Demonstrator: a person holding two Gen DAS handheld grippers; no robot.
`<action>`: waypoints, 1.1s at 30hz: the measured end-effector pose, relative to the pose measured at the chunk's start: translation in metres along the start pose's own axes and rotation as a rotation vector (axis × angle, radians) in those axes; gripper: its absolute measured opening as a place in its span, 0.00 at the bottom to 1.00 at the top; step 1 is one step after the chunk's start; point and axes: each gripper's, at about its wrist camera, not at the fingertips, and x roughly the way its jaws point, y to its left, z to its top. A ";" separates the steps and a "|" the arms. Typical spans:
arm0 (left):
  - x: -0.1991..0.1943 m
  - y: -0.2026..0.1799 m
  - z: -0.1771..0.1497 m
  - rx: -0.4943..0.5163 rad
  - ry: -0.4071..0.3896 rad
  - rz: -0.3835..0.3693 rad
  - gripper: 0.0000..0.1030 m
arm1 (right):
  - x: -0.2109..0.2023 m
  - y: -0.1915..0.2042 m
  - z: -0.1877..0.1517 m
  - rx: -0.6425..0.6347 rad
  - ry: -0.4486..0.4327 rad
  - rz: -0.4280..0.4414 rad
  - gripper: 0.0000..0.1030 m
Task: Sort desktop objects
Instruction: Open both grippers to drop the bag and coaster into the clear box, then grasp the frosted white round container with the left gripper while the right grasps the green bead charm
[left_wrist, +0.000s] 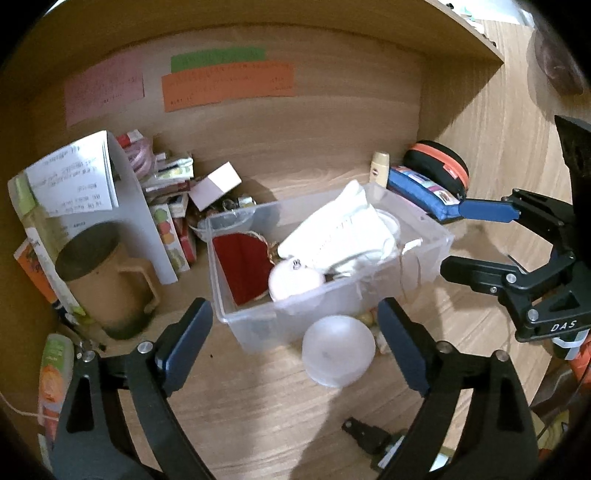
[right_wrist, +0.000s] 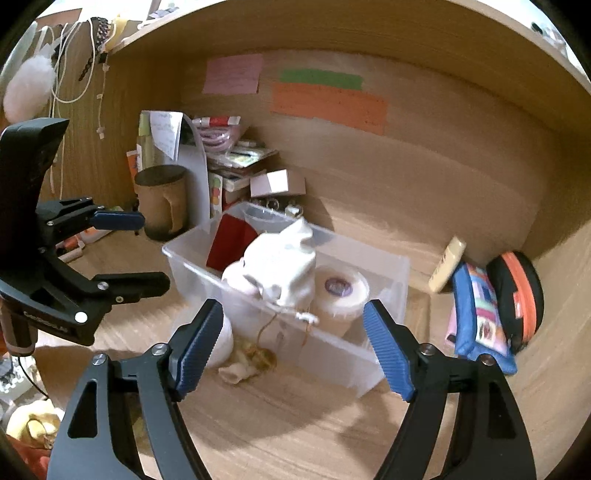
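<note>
two grippers hang wide and empty over the wooden desk (left_wrist: 258, 417), whose largest item is a clear plastic bin (left_wrist: 424, 254) at the middle holding a white cloth (left_wrist: 332, 229), a red piece (left_wrist: 240, 266) and a tape roll (right_wrist: 341, 291). the left gripper (left_wrist: 295, 347) has its fingers spread either side of a frosted round ball (left_wrist: 338, 356), which lies on the desk just near of the bin's near wall and touches neither finger. the right gripper (right_wrist: 291, 347), to the right of the left one, faces the bin's near wall, with a small yellowish crumpled thing (right_wrist: 251, 362) on the desk between its fingers.
</note>
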 end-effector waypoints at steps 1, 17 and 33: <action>0.002 0.000 -0.003 -0.003 0.009 -0.005 0.89 | 0.000 0.000 -0.004 0.007 0.006 0.001 0.73; 0.054 -0.014 -0.038 0.014 0.155 -0.077 0.90 | 0.036 0.008 -0.048 0.068 0.144 0.054 0.72; 0.081 -0.012 -0.040 -0.025 0.276 -0.115 0.90 | 0.075 0.005 -0.049 0.126 0.247 0.138 0.43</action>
